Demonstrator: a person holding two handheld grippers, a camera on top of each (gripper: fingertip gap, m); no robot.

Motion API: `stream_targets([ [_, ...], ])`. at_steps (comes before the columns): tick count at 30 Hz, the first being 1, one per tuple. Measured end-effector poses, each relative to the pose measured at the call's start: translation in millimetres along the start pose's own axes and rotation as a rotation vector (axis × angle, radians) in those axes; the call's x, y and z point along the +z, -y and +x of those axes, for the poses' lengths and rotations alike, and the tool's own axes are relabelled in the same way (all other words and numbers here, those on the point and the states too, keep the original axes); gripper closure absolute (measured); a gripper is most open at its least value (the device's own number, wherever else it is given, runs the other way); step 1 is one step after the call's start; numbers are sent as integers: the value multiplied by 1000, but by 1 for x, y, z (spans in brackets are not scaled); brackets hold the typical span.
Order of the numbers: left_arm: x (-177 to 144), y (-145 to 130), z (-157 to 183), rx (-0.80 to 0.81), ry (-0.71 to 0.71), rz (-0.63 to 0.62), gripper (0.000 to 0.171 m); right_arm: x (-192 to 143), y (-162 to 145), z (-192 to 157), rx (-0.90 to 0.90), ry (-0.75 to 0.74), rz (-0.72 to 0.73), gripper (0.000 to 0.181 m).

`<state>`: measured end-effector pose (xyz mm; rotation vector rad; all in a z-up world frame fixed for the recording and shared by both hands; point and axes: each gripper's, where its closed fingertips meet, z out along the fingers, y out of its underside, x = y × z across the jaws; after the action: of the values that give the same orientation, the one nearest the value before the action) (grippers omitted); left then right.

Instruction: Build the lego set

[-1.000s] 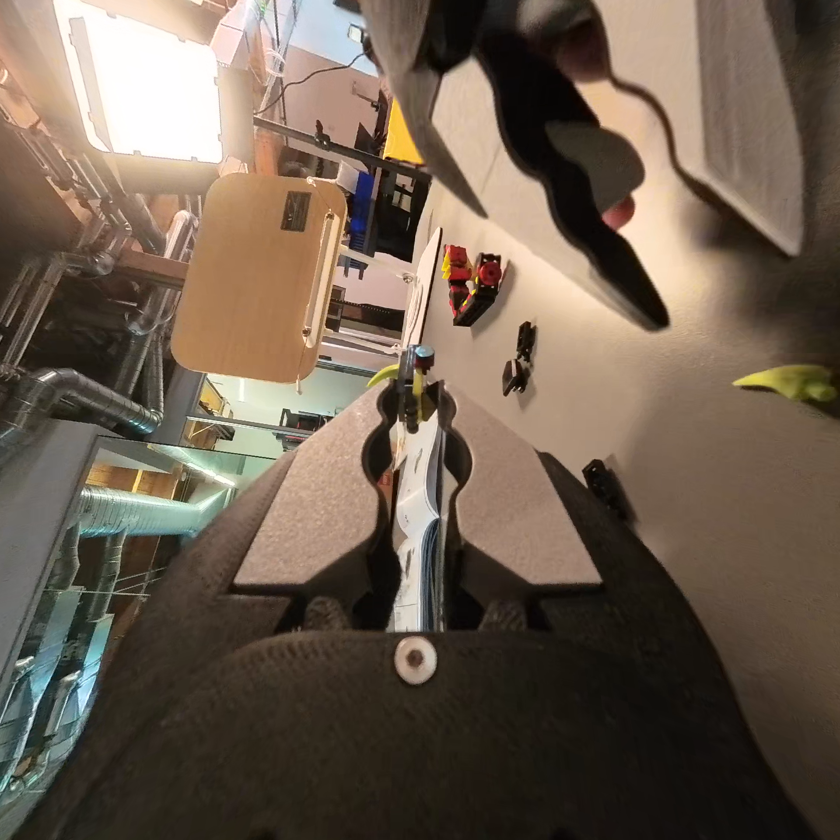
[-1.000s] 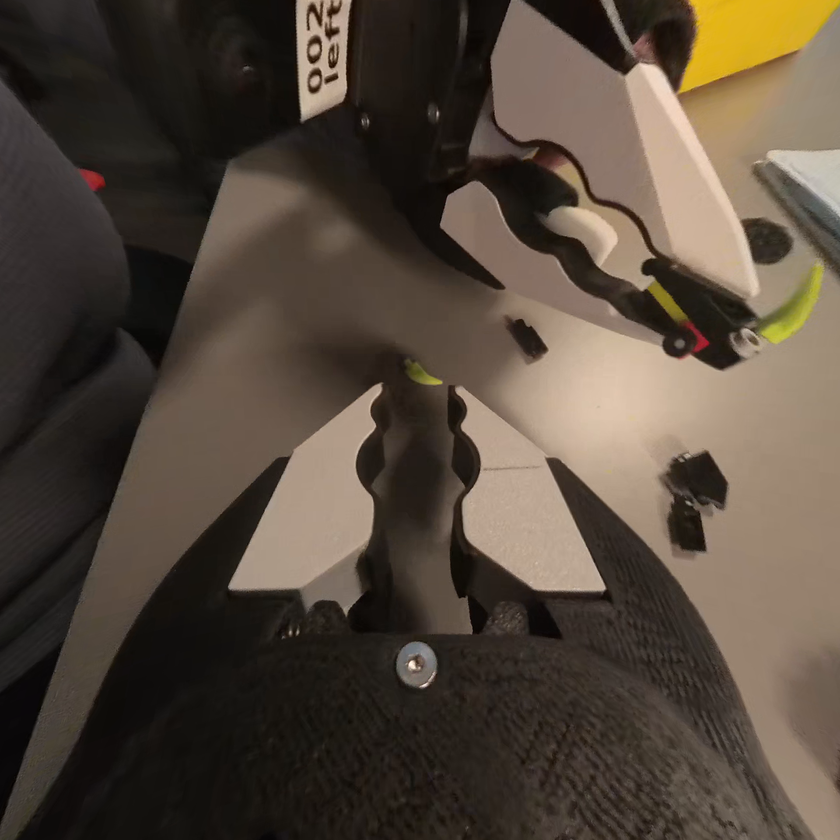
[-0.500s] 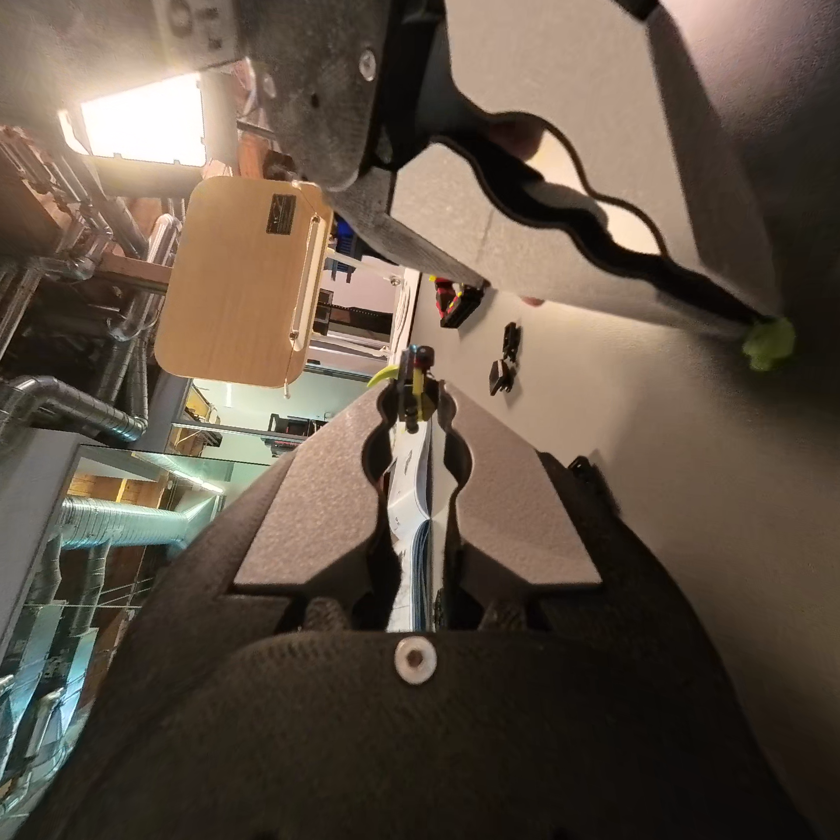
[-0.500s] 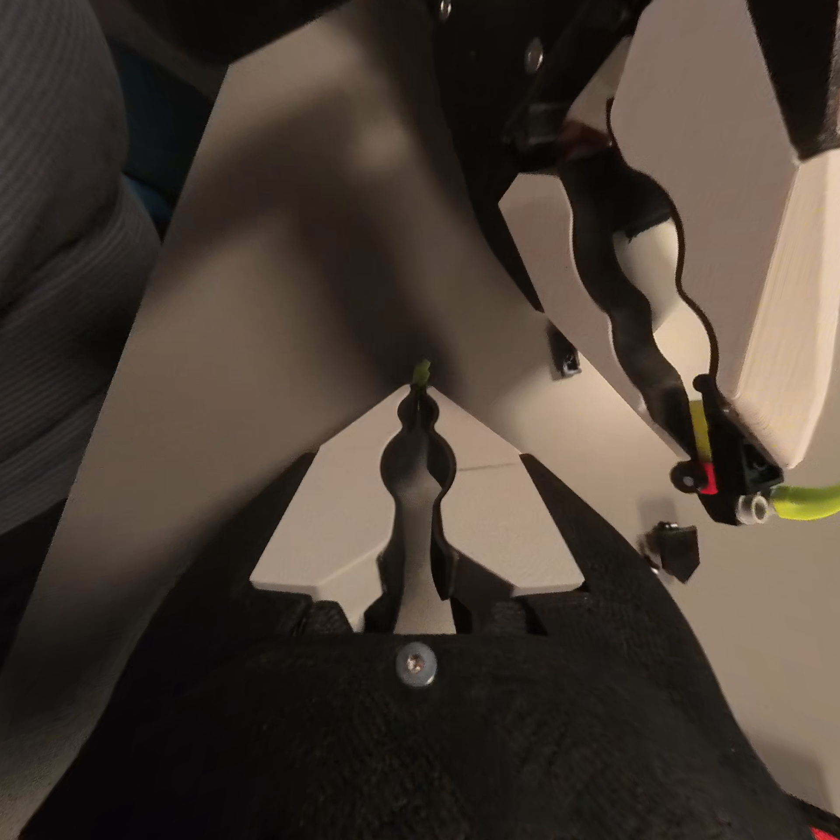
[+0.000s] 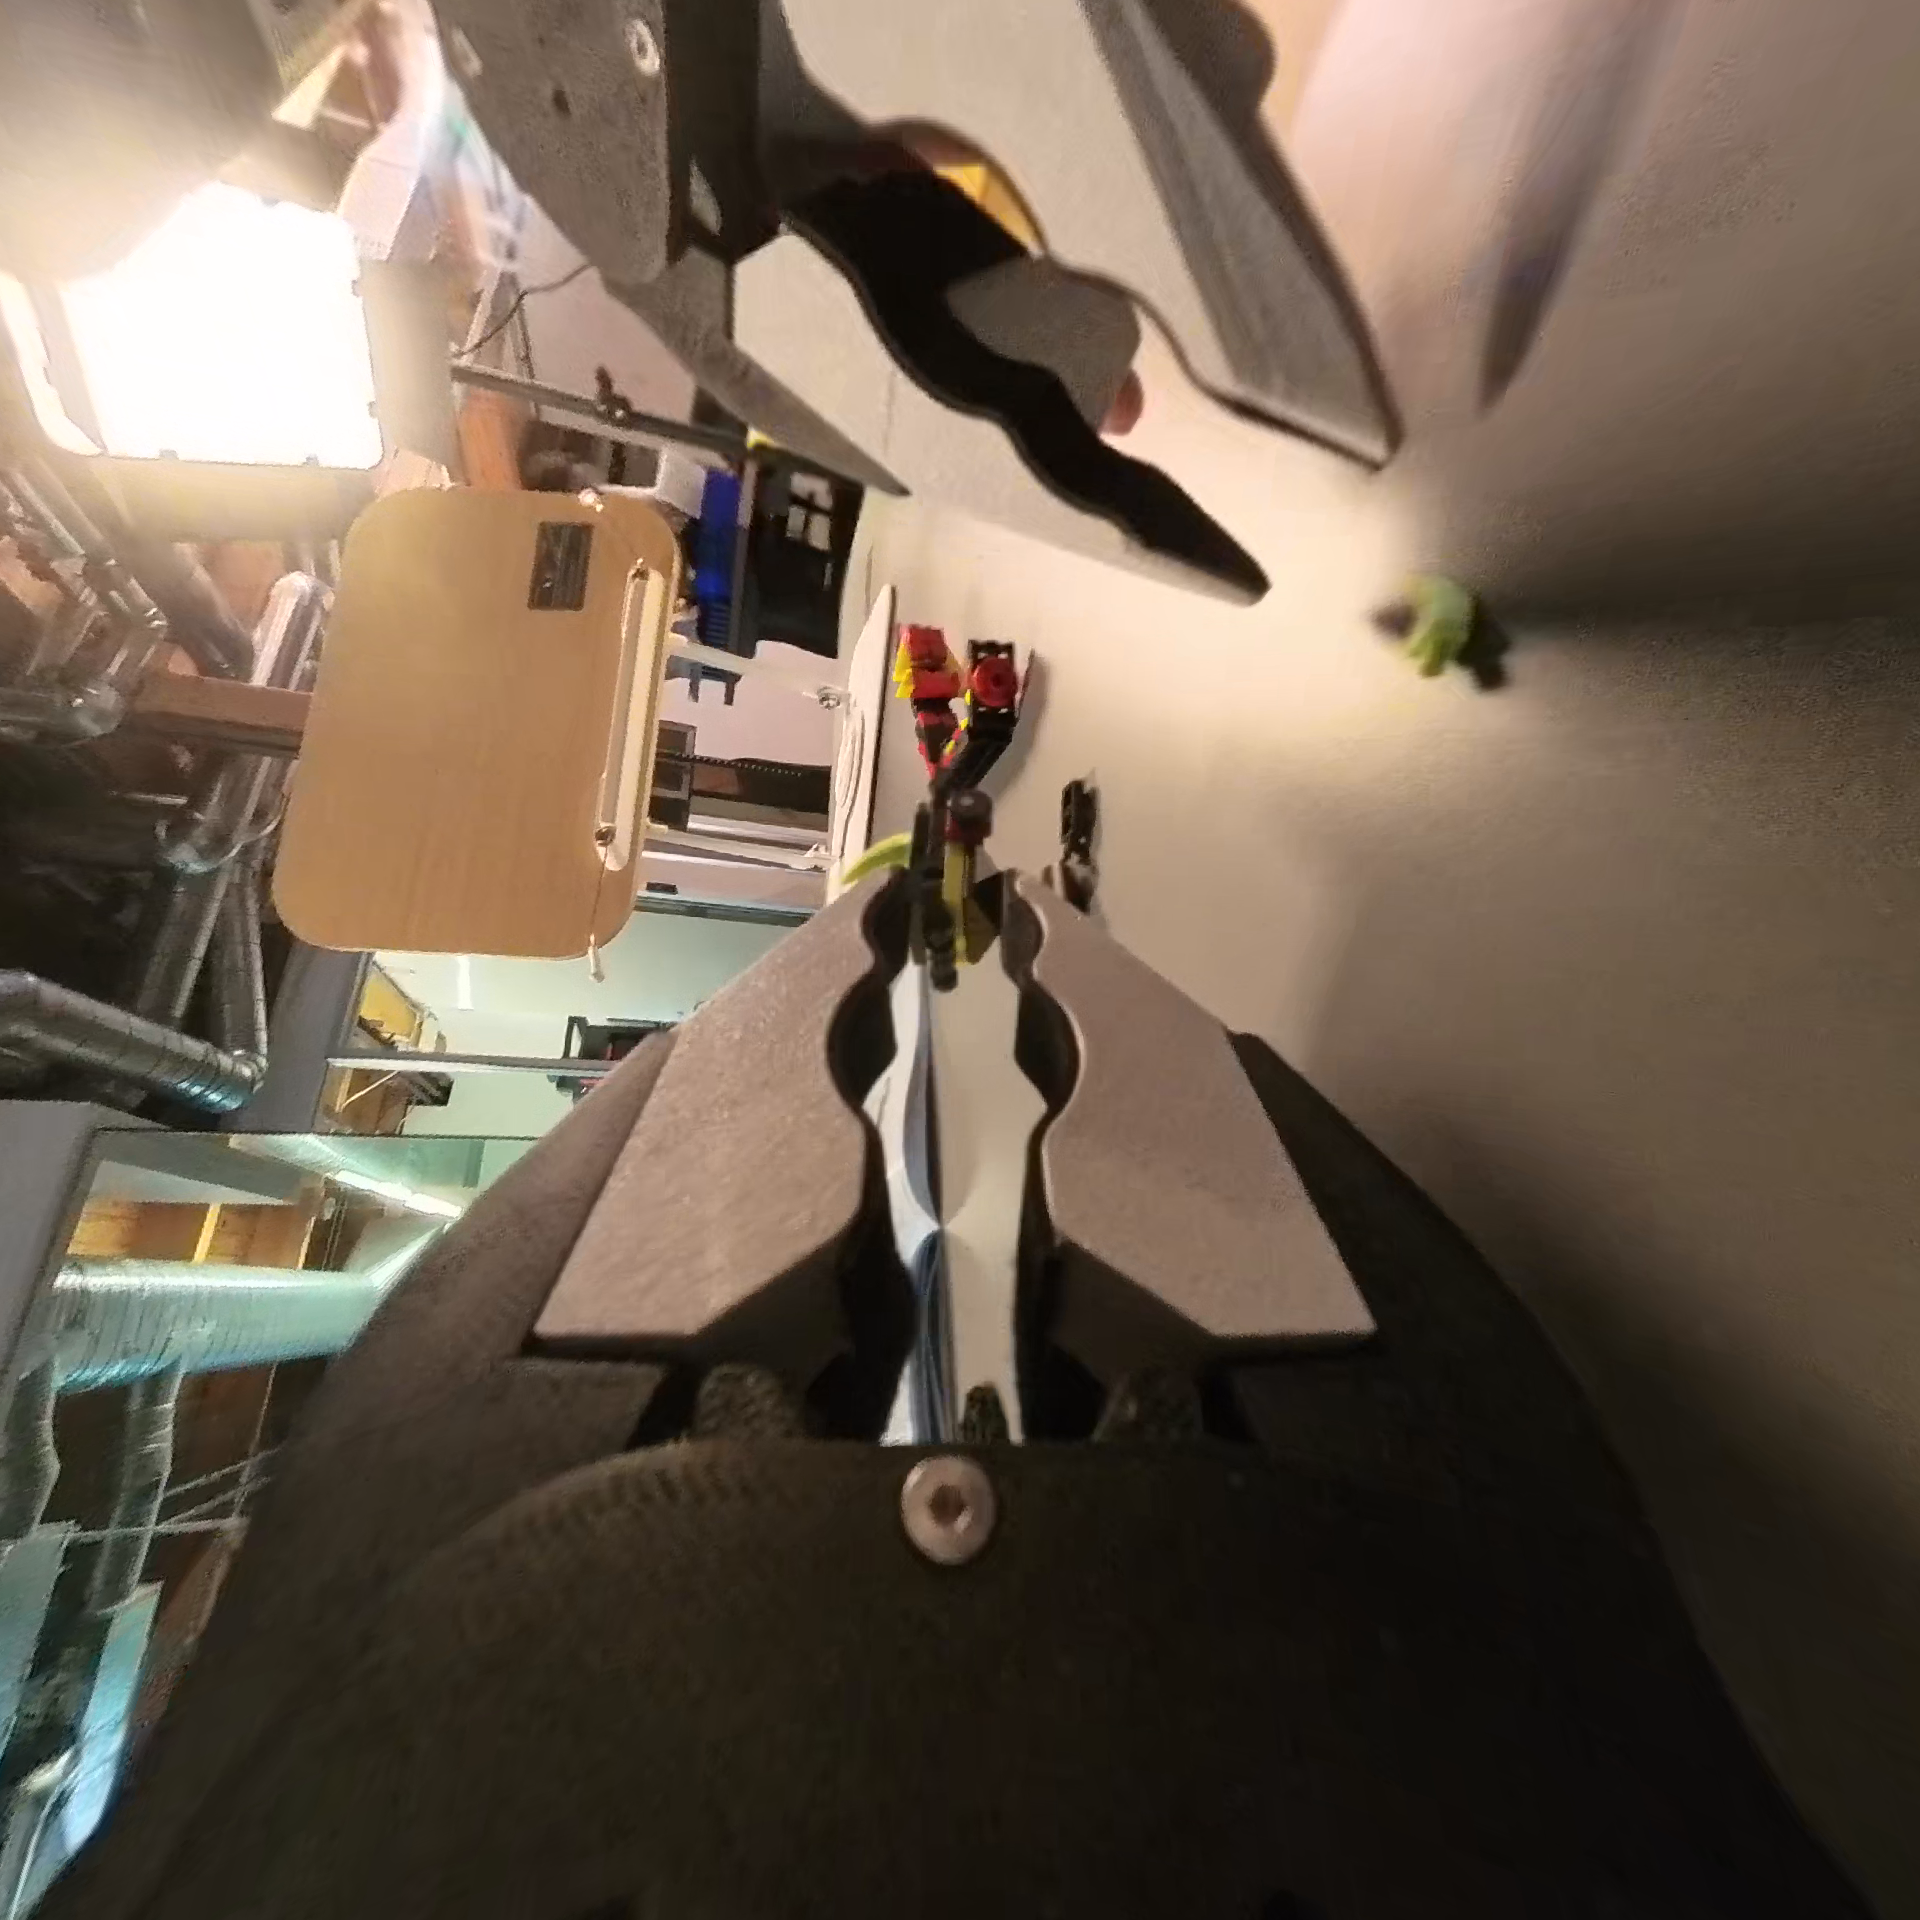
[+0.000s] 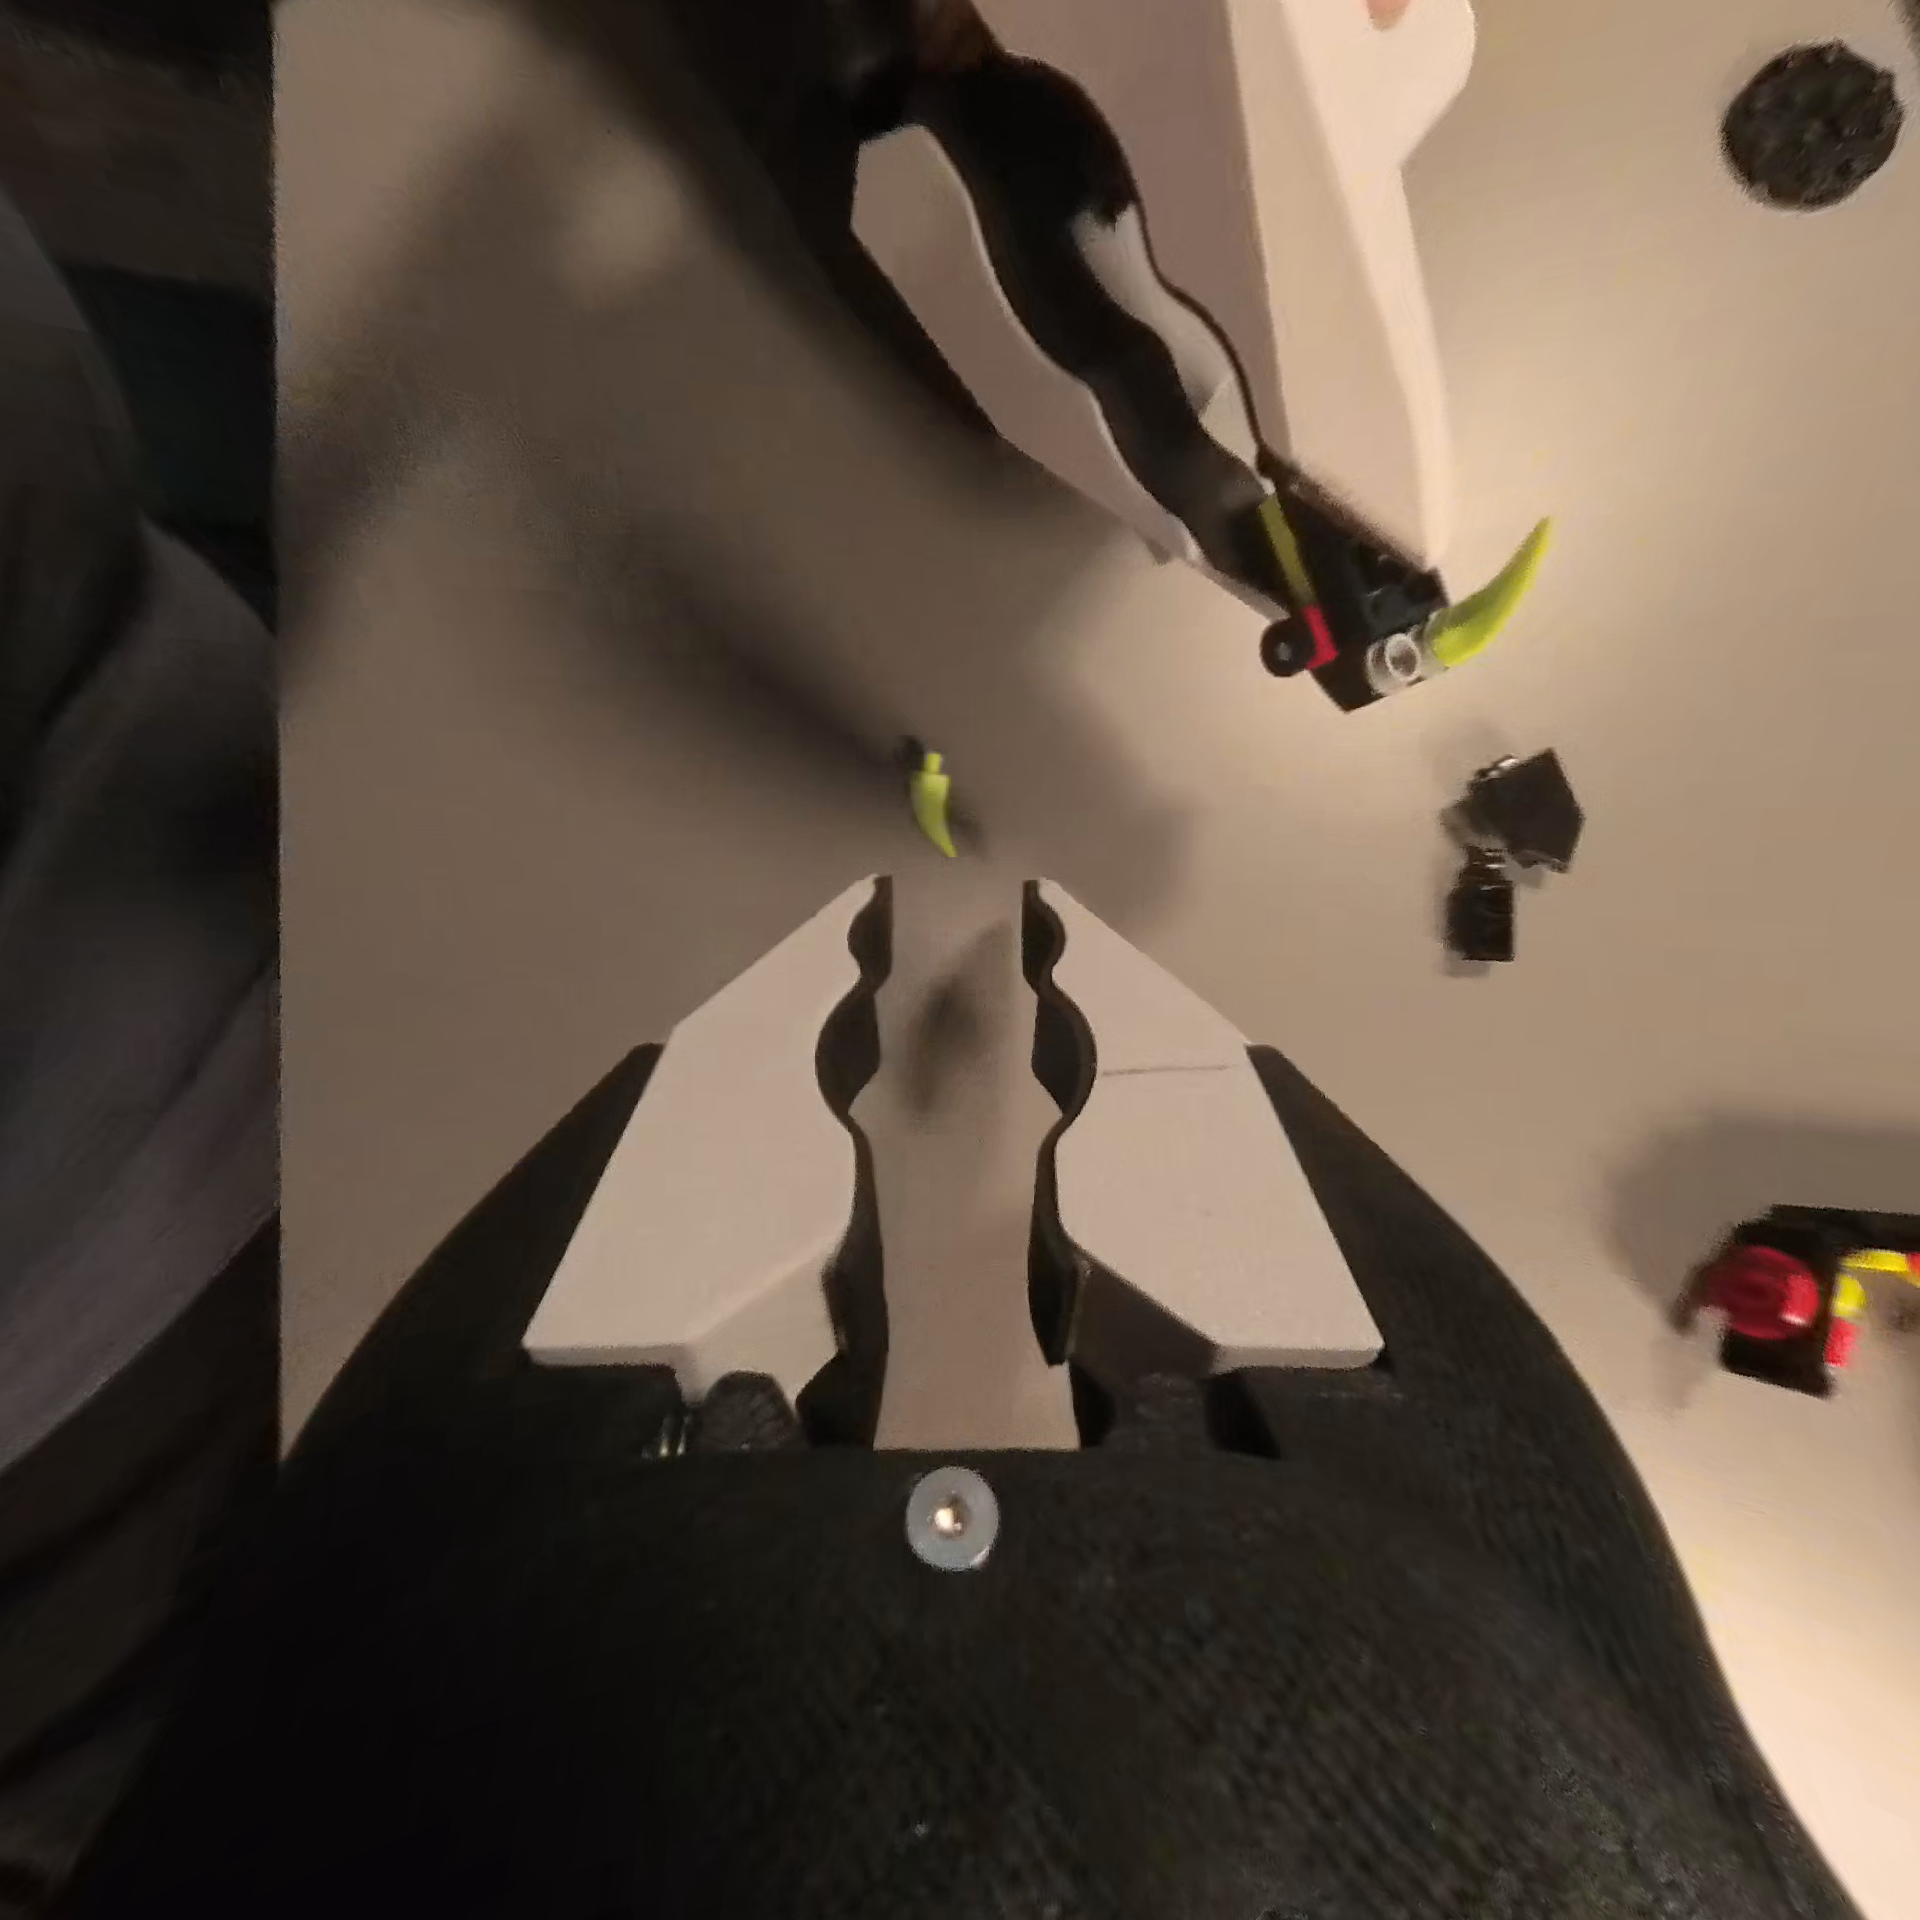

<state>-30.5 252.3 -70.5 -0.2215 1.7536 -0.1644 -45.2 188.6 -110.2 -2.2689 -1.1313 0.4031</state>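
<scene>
My left gripper (image 5: 948, 894) is shut on a small black lego assembly (image 5: 951, 873) with a yellow strip, a red bit and a lime claw. In the right wrist view this assembly (image 6: 1351, 623) hangs above the table at upper right. My right gripper (image 6: 954, 888) is open and empty, its tips just short of a loose lime claw piece (image 6: 935, 800) lying on the grey table (image 6: 520, 727). In the left wrist view the claw (image 5: 1439, 634) lies beside the open right gripper (image 5: 1320, 520).
Loose black pieces (image 6: 1507, 842) lie to the right of the claw. A red, yellow and black partial build (image 6: 1787, 1309) sits at the right edge. A black disc (image 6: 1813, 125) lies far right. An open booklet (image 5: 935, 1143) shows behind my left fingers. The table edge (image 6: 278, 935) runs along the left. Left tips to right tips: about 8 centimeters.
Half a second ago my right gripper was closed around the lime claw. Now it is open and pulled back, and the claw lies on the table. The left gripper still holds its assembly.
</scene>
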Motion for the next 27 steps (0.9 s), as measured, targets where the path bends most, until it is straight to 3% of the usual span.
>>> stream_targets([
  [11,-10,12,24,7,-165,80,156,14,7,8,30,-160,126,166],
  [16,-9,5,28,16,-177,47,156,14,14,-8,2,-33,176,163],
  [22,-10,6,29,21,-180,42,156,14,13,-6,9,19,168,160],
  [24,-11,7,30,16,-190,47,156,7,12,-9,81,40,180,167],
  [27,-18,18,37,-1,-256,94,156,4,4,-9,356,68,144,172],
])
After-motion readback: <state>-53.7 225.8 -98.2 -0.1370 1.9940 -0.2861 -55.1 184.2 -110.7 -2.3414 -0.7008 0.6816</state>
